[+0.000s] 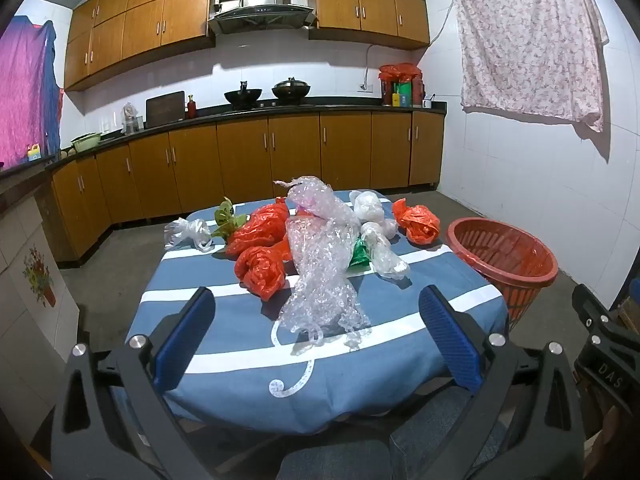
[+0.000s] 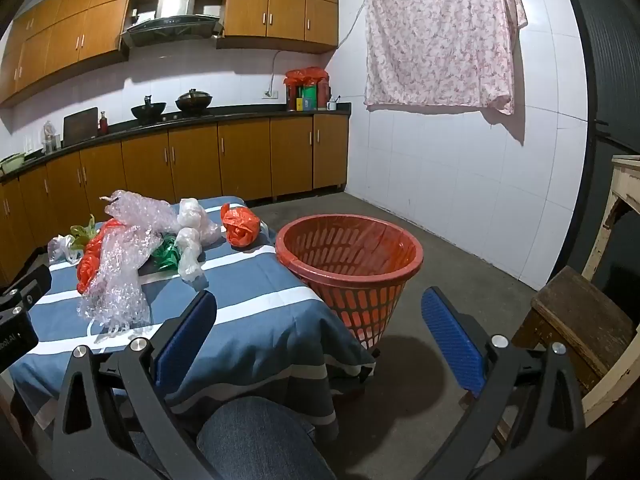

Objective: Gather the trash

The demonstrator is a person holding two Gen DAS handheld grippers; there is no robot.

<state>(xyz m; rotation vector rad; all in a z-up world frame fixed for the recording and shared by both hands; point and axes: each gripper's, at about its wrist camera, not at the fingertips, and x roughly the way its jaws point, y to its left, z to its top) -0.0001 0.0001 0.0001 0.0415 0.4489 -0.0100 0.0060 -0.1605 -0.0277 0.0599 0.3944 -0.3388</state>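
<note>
Trash lies on a blue striped tablecloth (image 1: 240,360): a long piece of clear bubble wrap (image 1: 320,264), red plastic bags (image 1: 260,268), another red bag (image 1: 416,220) at the far right, white bags (image 1: 376,232), a clear bag (image 1: 186,234) and a green scrap (image 1: 360,256). A red lined basket (image 1: 504,256) stands right of the table; it also shows in the right wrist view (image 2: 352,256). My left gripper (image 1: 316,336) is open, just short of the bubble wrap's near end. My right gripper (image 2: 320,340) is open and empty, near the table's corner and the basket.
Wooden kitchen cabinets (image 1: 248,160) and a counter with woks run along the back wall. A floral cloth (image 2: 440,36) hangs on the right wall. A worn wooden stool (image 2: 576,320) stands at the right. Bare concrete floor (image 2: 420,220) lies behind the basket.
</note>
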